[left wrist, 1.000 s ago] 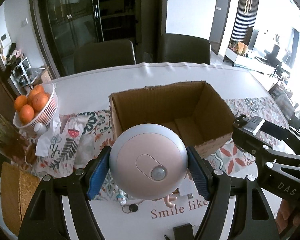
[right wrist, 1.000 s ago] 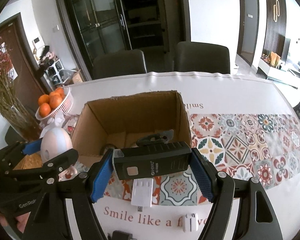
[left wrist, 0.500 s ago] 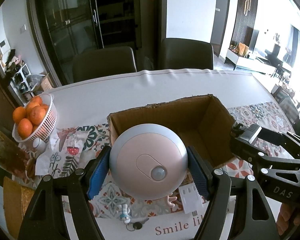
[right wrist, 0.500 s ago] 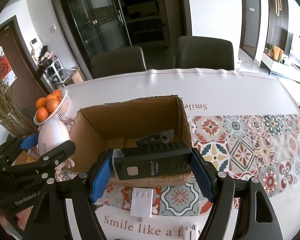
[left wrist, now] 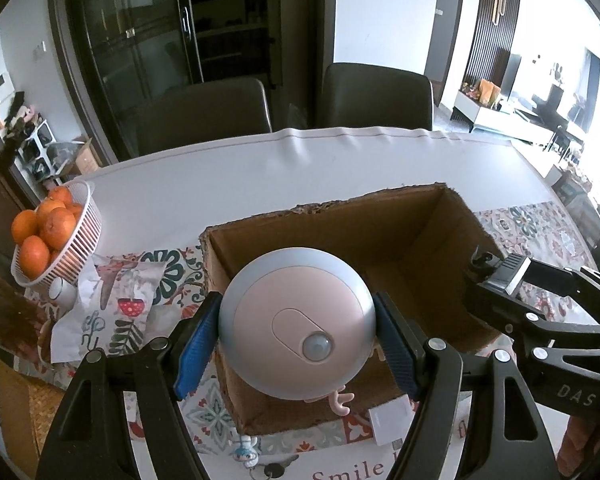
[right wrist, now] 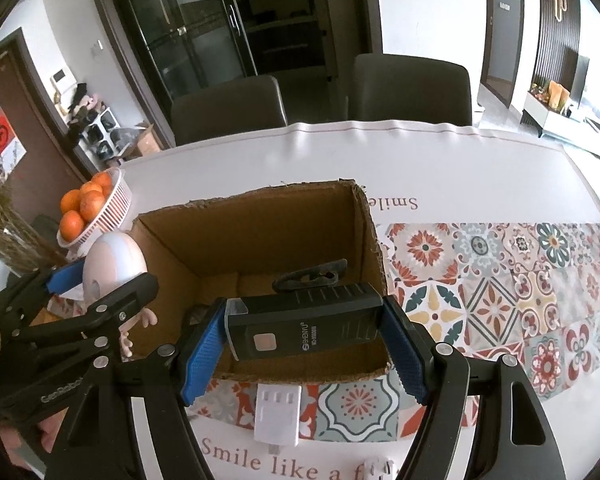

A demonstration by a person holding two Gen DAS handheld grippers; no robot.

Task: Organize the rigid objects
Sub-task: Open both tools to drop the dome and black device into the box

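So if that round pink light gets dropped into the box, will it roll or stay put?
The round pink light looks domed and smooth, so it may rock or roll. Its small pink feet might steady it. The cardboard box walls should contain it.

Cardboard box (right wrist: 268, 224): plain brown, inside and outside. Round lamp (left wrist: 298, 322): pale pink face, grey-silver rim, small pink feet. Rectangular device (right wrist: 304, 326): black, white print, small pinkish square. Gripper pads (right wrist: 202, 354): blue, dotted texture; gripper frames black. Tablecloth (right wrist: 452, 168): white, band of tile pattern in red, orange, teal, yellow; dark red lettering. Charger (right wrist: 278, 414): white. Basket (left wrist: 82, 236): white, holds oranges (left wrist: 40, 236), bright orange. Chairs (right wrist: 410, 90): dark grey-brown.
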